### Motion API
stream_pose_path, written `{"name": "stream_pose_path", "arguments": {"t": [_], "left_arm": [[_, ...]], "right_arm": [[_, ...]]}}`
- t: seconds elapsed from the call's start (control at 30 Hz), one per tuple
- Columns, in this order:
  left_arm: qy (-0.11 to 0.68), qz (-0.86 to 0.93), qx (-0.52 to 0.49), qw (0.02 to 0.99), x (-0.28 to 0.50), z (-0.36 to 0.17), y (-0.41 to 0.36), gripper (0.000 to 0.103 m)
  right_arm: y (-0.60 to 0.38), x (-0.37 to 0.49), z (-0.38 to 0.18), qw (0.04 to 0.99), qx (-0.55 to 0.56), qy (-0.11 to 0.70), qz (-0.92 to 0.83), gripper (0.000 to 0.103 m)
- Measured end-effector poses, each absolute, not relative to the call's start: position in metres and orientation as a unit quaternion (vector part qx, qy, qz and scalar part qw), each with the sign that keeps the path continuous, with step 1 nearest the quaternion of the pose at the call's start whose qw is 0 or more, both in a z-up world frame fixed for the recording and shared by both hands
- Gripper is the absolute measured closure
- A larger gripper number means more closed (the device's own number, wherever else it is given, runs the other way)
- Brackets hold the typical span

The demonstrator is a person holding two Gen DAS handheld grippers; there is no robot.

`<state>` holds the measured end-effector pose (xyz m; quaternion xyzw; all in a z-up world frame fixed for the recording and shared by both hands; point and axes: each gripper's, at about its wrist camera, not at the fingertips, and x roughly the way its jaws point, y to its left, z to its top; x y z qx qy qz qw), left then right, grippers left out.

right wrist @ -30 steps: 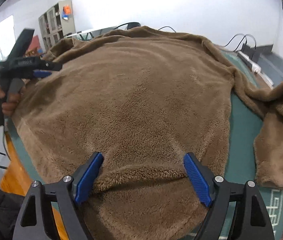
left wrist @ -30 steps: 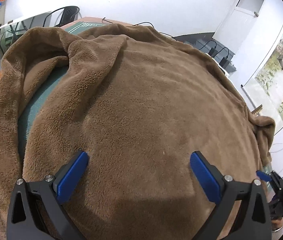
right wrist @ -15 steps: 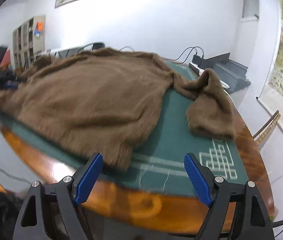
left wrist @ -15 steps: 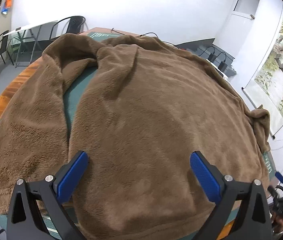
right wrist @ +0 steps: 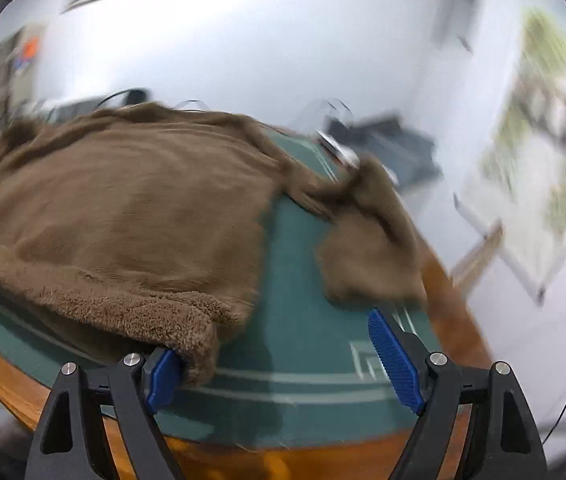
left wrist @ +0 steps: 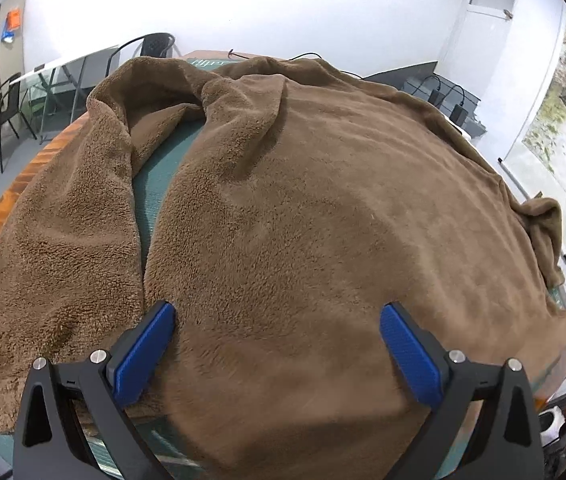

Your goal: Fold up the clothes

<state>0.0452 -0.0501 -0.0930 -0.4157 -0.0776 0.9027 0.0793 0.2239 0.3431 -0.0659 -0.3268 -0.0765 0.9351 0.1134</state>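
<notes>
A brown fleece sweater lies spread flat on a green table mat. One sleeve lies beside the body on the left in the left wrist view. My left gripper is open and empty, low over the sweater's near hem. In the blurred right wrist view the sweater fills the left, and its other sleeve lies apart on the mat. My right gripper is open over the mat, its left fingertip against the sweater's hem corner.
The mat covers a wooden table with an orange-brown rim. Chairs and a glass table stand at the far left. Power strips and cables lie at the far right. A framed picture hangs on the right wall.
Both grippers have pulled back from the sweater. The right one swung right off the hem towards the loose sleeve. The left one rose, so the left sleeve now shows.
</notes>
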Motion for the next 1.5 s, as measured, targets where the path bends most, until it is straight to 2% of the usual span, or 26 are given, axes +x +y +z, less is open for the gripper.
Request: {"name": "stream_pose_path", "arguments": {"t": [0.07, 0.23, 0.33, 0.53, 0.7, 0.93, 1.03, 1.17, 1.23, 1.33, 1.4, 1.5], "left_arm": [[-0.068, 0.902, -0.417, 0.084, 0.046, -0.093, -0.047, 0.001], [-0.041, 0.900, -0.425, 0.088, 0.046, -0.094, -0.045, 0.001], [-0.047, 0.895, -0.432, 0.101, 0.049, -0.088, -0.052, 0.001], [-0.087, 0.904, -0.401, 0.120, 0.044, -0.036, -0.083, 0.001], [-0.142, 0.885, -0.411, 0.167, -0.023, -0.005, -0.099, 0.001], [-0.212, 0.834, -0.473, 0.189, -0.125, -0.031, -0.088, 0.001], [-0.196, 0.830, -0.494, 0.169, -0.159, -0.050, -0.083, 0.001], [-0.160, 0.835, -0.523, 0.057, -0.198, -0.080, -0.104, 0.001], [-0.144, 0.842, -0.520, 0.008, -0.208, -0.089, -0.122, 0.001], [-0.132, 0.848, -0.513, -0.013, -0.213, -0.090, -0.135, 0.001], [-0.097, 0.852, -0.514, -0.032, -0.214, -0.089, -0.130, 0.002], [0.002, 0.862, -0.502, -0.075, -0.215, -0.090, -0.114, 0.003]], "right_arm": [[0.366, 0.229, -0.073, 0.122, -0.351, -0.026, 0.928, 0.018], [0.369, 0.239, -0.079, 0.057, -0.377, 0.014, 0.924, 0.018], [0.374, 0.238, -0.061, 0.035, -0.353, 0.041, 0.934, 0.018], [0.384, 0.236, -0.024, -0.009, -0.303, 0.094, 0.948, 0.017], [0.354, 0.197, -0.007, -0.058, -0.277, 0.075, 0.956, 0.017], [0.293, 0.127, -0.014, -0.118, -0.290, 0.050, 0.948, 0.017], [0.286, 0.104, -0.027, -0.121, -0.315, 0.046, 0.940, 0.017], [0.297, 0.082, -0.050, -0.070, -0.364, 0.019, 0.928, 0.017], [0.311, 0.076, -0.065, -0.038, -0.400, 0.024, 0.915, 0.017], [0.333, 0.072, -0.080, -0.024, -0.433, 0.061, 0.899, 0.017], [0.337, 0.074, -0.078, -0.025, -0.425, 0.070, 0.902, 0.017], [0.324, 0.074, -0.081, -0.015, -0.432, 0.034, 0.901, 0.017]]}}
